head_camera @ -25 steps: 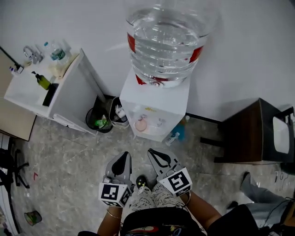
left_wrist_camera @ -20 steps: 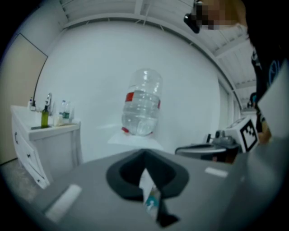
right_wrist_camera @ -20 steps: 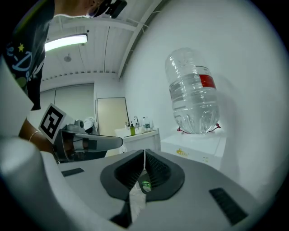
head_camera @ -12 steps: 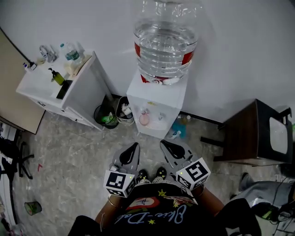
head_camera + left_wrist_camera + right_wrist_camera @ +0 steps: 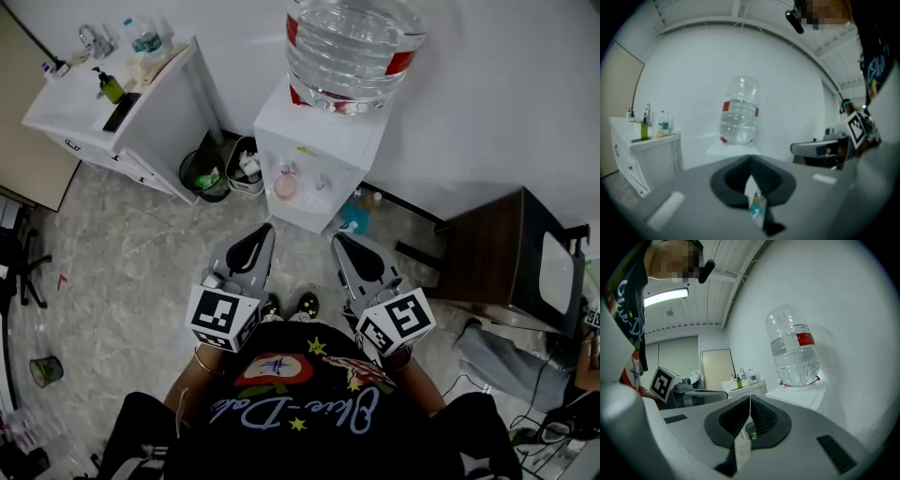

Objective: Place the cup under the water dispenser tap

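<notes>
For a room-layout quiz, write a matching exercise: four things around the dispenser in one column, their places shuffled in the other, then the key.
Things:
1. water bottle
2. black bin
3. green soap bottle
4. dark brown table

Places:
A. on the white cabinet
B. on the floor between that cabinet and the white dispenser
C. upside down atop the dispenser
D. by the wall, right of the dispenser

Pairs: 1-C, 2-B, 3-A, 4-D

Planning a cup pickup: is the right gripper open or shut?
Shut. The right gripper shows its jaws meeting at the tips in its own view, with nothing held between them.
</notes>
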The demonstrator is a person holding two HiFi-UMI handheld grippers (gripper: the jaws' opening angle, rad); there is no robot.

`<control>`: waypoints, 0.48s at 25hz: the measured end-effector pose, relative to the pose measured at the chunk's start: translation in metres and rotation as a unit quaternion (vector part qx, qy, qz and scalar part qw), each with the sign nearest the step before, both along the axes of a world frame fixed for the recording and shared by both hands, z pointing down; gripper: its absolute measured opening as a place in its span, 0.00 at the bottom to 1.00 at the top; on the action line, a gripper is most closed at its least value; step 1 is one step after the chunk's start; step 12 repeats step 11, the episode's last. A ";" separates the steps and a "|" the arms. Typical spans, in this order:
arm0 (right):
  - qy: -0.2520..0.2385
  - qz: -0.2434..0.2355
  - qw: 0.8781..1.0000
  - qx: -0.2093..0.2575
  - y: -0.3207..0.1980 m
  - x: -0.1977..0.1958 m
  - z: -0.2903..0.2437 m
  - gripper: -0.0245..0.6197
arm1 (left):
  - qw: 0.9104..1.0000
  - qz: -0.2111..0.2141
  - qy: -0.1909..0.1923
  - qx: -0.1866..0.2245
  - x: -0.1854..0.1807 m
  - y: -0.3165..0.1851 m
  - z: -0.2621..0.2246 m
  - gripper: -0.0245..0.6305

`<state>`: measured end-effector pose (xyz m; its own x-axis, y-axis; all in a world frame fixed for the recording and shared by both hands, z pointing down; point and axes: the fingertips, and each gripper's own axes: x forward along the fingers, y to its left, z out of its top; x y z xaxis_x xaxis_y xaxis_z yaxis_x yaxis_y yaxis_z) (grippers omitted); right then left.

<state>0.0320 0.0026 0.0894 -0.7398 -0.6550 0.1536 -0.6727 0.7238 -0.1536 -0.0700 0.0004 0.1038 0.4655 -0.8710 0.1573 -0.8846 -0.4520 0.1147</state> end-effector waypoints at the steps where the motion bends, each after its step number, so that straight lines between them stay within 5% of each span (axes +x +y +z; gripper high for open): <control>1: 0.000 0.001 1.000 -0.002 0.001 0.001 0.001 0.07 | 1.000 0.001 0.000 -0.001 0.001 0.001 0.001 0.03; 12: 0.001 -0.005 1.000 -0.009 0.006 -0.006 0.006 0.07 | 1.000 -0.004 -0.002 -0.020 -0.004 0.012 0.011 0.03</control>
